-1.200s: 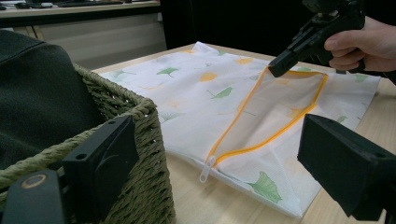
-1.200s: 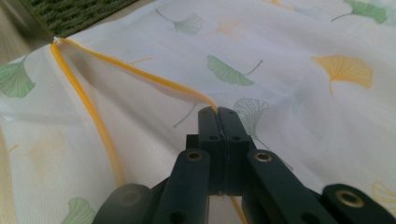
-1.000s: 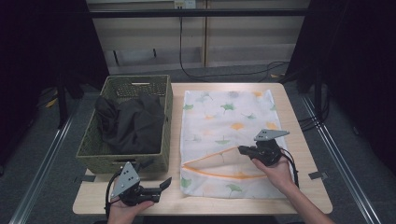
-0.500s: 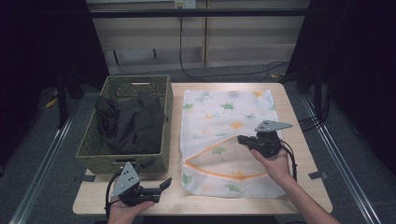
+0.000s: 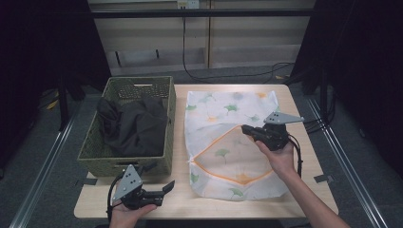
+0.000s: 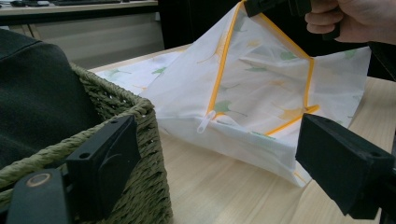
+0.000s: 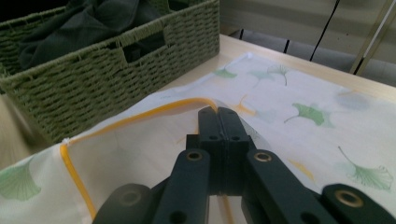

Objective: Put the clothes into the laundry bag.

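A white mesh laundry bag [image 5: 228, 137] printed with green and orange ginkgo leaves lies on the wooden worktop [image 5: 294, 194], just beside the right wall of a green woven basket [image 5: 100, 159]. The right gripper [image 5: 246, 130] has its fingers pressed together on the orange zipper edge [image 7: 140, 114] of the bag's mouth, pinching the upper layer of fabric and holding it raised off the lower layer, so the opening gapes toward the basket. In the right gripper view the two black fingers [image 7: 224, 135] meet with the thin cloth clamped between them, and the zipper band curves away down to the left. In the left gripper view the lifted flap stands like a tent, the white zipper pull [image 6: 204, 123] hanging at the lower corner of the opening nearest the basket. The left gripper [image 5: 164, 189] rests low at the worktop's near edge, in front of the basket's near right corner, its fingers [image 6: 105, 158] spread wide with nothing between them, pointing toward the bag. Inside the basket lies a crumpled dark garment [image 5: 133, 126], heaped against its far and right walls.
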The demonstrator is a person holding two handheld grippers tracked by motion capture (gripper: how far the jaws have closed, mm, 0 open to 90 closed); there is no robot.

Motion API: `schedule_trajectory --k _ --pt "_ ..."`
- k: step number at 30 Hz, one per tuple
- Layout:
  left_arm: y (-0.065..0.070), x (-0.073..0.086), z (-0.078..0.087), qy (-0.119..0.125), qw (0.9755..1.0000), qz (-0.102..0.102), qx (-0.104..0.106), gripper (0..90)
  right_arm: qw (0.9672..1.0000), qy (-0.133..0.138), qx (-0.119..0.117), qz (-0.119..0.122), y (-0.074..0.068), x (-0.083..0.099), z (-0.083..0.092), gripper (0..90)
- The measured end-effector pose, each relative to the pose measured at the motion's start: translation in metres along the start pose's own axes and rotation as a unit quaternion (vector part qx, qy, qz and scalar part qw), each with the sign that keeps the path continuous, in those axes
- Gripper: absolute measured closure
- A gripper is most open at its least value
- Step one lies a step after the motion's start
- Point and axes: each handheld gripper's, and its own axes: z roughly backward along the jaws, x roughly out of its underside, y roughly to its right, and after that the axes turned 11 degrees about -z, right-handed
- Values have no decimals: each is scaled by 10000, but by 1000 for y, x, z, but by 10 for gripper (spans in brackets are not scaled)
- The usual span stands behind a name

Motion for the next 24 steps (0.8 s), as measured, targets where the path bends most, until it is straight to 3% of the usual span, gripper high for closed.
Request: schedule_trajectory --k 5,9,10,14,16,18,20,24 --pt "-2 -1 2 5 10000 9 -6 137 9995 315 -55 -59 0 -8 -1 899" --pt "-4 -6 6 -80 9999 -73 97 150 9992 391 -95 -35 -1 -11 0 899" --pt "-4 -9 6 -24 9999 7 111 150 9992 381 -102 -42 -1 -11 0 899" --pt "-12 -20 10 -192 9998 -76 11 139 9993 368 -69 -50 0 -10 1 899" --pt "-23 -27 11 -343 9994 89 -7 134 9994 316 -100 -14 1 -8 0 899" --pt "-32 -30 14 -323 9993 192 -32 123 9996 282 -86 -42 1 -7 -1 899" --pt "-41 -32 17 -436 9990 66 -123 123 9996 263 -93 -15 1 -7 -1 899" --pt "-60 -40 21 -437 9988 106 -176 121 9996 251 -116 10 1 -6 -2 899"
